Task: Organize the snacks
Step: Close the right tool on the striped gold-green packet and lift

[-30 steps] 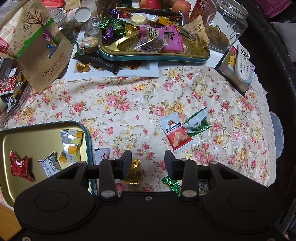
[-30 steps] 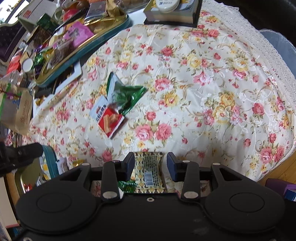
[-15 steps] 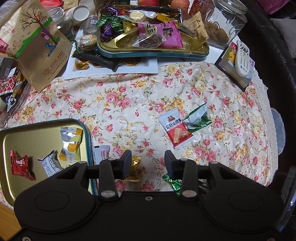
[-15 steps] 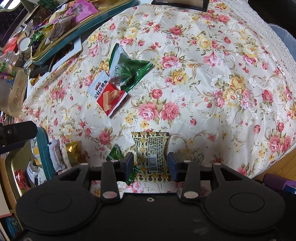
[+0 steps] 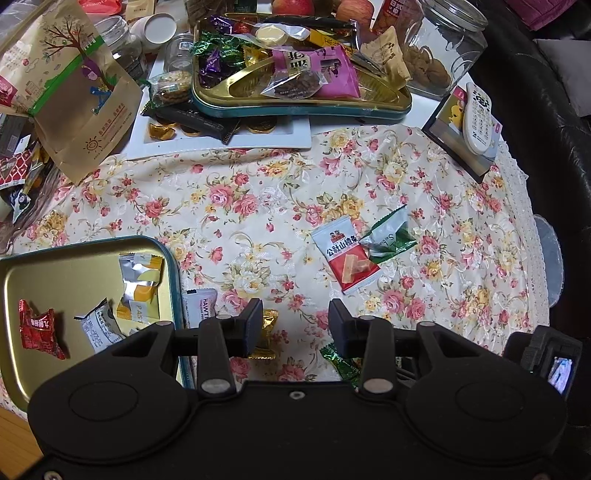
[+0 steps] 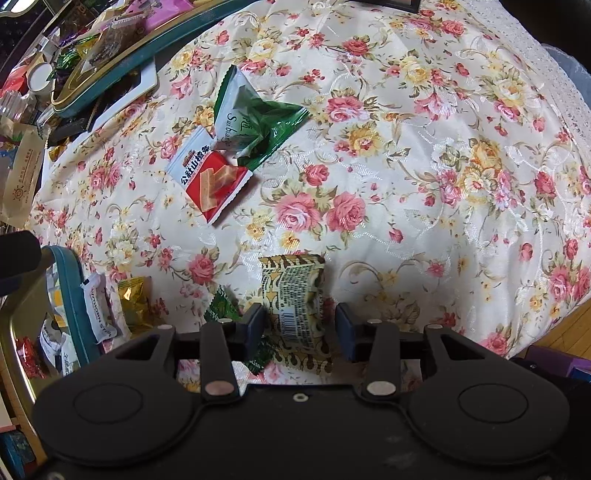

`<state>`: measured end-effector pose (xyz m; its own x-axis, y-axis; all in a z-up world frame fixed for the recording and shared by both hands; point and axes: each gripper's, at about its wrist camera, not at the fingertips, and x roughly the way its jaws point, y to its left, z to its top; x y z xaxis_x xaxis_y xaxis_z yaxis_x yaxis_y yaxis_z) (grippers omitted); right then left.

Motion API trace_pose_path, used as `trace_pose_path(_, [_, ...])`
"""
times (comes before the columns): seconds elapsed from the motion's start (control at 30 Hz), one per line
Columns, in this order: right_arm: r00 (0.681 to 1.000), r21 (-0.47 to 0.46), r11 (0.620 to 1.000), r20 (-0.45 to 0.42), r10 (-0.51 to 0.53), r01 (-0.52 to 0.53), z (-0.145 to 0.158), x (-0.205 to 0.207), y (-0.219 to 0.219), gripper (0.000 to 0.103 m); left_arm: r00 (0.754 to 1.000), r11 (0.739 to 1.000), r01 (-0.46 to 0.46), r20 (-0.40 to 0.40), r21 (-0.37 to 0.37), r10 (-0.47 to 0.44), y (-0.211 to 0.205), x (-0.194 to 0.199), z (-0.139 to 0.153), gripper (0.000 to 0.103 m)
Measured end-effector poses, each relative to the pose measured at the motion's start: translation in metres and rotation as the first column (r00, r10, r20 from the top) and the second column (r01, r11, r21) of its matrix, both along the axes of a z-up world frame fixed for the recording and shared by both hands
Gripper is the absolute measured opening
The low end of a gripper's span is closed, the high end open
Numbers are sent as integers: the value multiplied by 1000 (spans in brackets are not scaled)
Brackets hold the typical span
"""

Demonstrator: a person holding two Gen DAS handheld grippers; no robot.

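target: gold patterned foil snack packet [image 6: 295, 295], long axis running along the tongs' reach
right tongs [image 6: 300, 325]: open, straddling it
left tongs [image 5: 293, 326]: open, empty

A home living room is showing here: a floral tablecloth [image 5: 258, 206] is covering the bench, a remote control [image 5: 480, 118] is lying near a black leather sofa [image 5: 535, 92], apples [image 5: 295, 5] and a cookie jar [image 5: 439, 48] are crowding the far side.

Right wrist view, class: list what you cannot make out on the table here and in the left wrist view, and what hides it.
- Gold-patterned snack packet: near end hidden by the right tongs, right wrist view.
- Small green wrapper: partly covered by a finger, both views.
- White packet beside the near tray: print cut off by the left tongs.
- Glass jar: top cut by the frame edge.
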<state>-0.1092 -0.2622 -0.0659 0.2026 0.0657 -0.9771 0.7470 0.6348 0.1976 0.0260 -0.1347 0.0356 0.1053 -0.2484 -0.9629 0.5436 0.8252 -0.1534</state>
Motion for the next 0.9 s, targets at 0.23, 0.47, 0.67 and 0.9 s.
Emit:
trace_pose_path(0.23, [1000, -46, 999, -1, 24, -24, -3, 5, 5, 45, 1000, 1000, 6, -3, 4, -6, -1, -1, -1, 47])
trace_pose_path(0.47, [999, -61, 997, 2, 41, -41, -3, 6, 7, 45, 1000, 1000, 12, -2, 13, -12, -2, -3, -4, 47])
trace_pose_path(0.67, [1000, -77, 997, 7, 29, -28, -1, 4, 1, 39, 1000, 1000, 15, -1, 24, -15, -4, -3, -7, 47])
trace_pose_path(0.9, [999, -89, 996, 30, -26, 28, 6, 1, -13, 38, 1000, 999, 22, 1, 33, -22, -5, -5, -9, 47])
